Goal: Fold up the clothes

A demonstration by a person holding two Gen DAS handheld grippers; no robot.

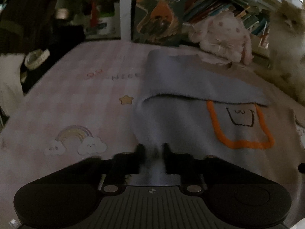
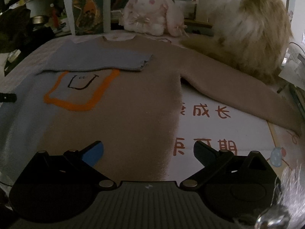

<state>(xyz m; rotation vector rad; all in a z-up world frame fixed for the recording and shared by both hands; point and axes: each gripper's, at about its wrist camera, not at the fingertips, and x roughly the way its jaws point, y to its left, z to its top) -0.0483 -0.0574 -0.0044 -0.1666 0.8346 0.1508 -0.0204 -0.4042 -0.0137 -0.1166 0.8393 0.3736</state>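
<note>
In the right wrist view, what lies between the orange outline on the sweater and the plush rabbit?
The folded blue sleeve lies across the sweater between the orange outline and the plush rabbit, shown in the right wrist view.

Home bedroom. Bed with pastel rainbow sheet (image 1: 76, 99); crammed bookshelf (image 1: 219, 5) behind. Plush rabbit (image 2: 150, 13); fluffy cat (image 2: 253, 28).

Book cover (image 1: 159, 13): I read the white title "哈利·波特" across the top.
Pink sheet (image 1: 91, 95): I make out "NICE" in small grey letters, upside down to me.
White sheet panel (image 2: 219, 126): I see red-brown characters "成长", inverted; the row below them I cannot read surely.
</note>
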